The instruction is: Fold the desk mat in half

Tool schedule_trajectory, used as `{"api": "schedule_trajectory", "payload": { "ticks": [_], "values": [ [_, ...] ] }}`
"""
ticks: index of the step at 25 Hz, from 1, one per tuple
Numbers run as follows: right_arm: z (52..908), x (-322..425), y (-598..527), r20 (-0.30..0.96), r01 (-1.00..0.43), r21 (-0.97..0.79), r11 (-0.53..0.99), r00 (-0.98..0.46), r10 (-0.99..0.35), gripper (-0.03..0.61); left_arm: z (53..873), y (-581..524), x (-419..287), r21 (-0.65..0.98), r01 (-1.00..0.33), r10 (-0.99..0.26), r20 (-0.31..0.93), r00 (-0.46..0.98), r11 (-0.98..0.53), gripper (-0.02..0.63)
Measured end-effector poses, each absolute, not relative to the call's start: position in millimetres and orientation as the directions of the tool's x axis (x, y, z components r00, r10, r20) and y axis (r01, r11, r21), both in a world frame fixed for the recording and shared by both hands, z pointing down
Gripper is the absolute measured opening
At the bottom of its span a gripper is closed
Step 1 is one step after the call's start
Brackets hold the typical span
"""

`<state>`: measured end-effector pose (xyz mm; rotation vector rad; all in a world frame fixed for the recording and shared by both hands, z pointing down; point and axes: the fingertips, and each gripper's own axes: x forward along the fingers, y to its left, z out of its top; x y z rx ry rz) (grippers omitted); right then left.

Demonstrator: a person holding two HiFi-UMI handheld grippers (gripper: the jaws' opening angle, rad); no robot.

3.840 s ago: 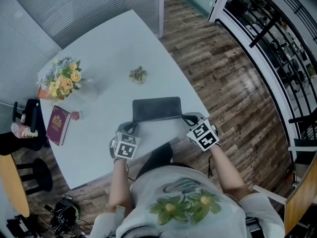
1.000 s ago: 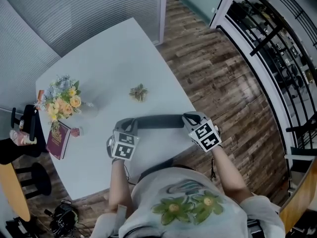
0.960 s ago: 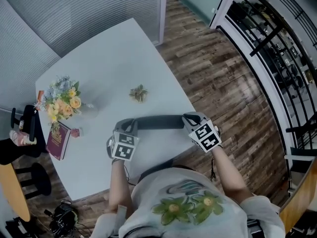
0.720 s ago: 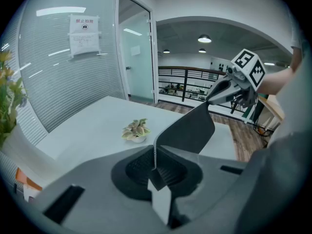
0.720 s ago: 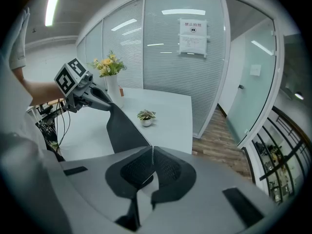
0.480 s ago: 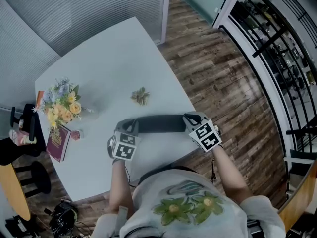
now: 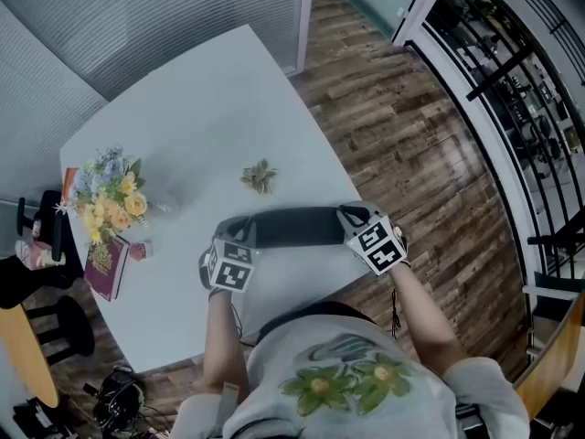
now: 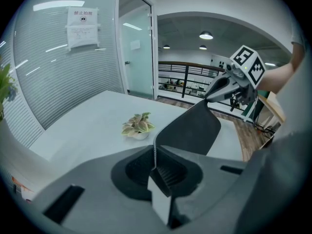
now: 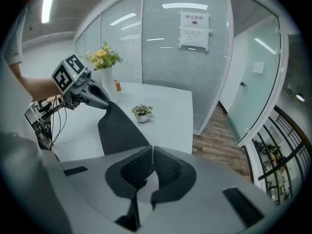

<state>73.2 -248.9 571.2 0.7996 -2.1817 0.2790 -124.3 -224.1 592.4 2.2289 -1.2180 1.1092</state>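
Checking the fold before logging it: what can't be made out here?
Head view: the dark grey desk mat's lower layer, hidden under its lifted half.
Left gripper view: print on the white wall notice, too small.
Head view: the white table's near edge, behind the person's shirt.

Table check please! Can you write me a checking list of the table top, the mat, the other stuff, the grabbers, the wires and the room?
Surface: pale grey table, smooth top.
Job's things: dark grey desk mat, one edge lifted off the table and stretched between both grippers.
Clutter: yellow flowers in a vase, small potted plant and maroon book, all apart from the mat.
Grippers: left gripper and right gripper, each shut on a mat corner.
Cables: black cable tangle on the floor near the table's left corner.
Surroundings: wooden plank floor, glass wall with blinds, black railing.
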Motion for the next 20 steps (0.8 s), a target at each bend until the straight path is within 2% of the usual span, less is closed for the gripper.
{"api": "schedule_trajectory", "payload": {
  "ticks": [20],
  "values": [
    [624,72,-271,0.802,-0.598,0.071,0.798,-0.442,-0.402,0.027,635,-239,-127,-0.023,-0.821,-0.478,0.822,0.309,-0.57,0.021]
  ]
}}
